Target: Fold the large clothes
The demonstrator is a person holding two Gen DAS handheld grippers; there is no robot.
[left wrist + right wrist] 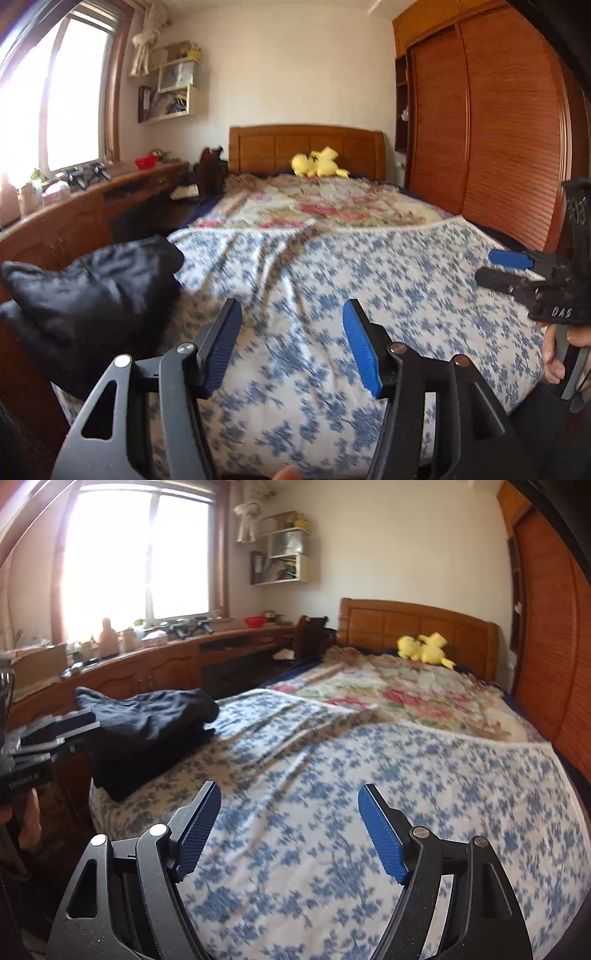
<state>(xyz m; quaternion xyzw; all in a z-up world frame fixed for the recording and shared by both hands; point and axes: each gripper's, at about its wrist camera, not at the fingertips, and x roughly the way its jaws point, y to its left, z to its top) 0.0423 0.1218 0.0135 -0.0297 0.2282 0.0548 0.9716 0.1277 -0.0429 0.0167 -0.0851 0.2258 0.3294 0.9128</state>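
A dark navy, almost black garment (92,295) lies bunched in a pile at the left front corner of the bed; it also shows in the right wrist view (147,734). My left gripper (291,314) is open and empty above the blue-flowered sheet (332,295), to the right of the garment. My right gripper (288,797) is open and empty above the same sheet (369,794), right of the garment. The right gripper also shows at the right edge of the left wrist view (495,266), and the left gripper at the left edge of the right wrist view (70,723).
A floral quilt (314,206) covers the far half of the bed, with yellow plush toys (317,162) at the wooden headboard (306,144). A wooden counter (166,657) with clutter runs along the left under the window. A slatted wardrobe (498,129) stands on the right.
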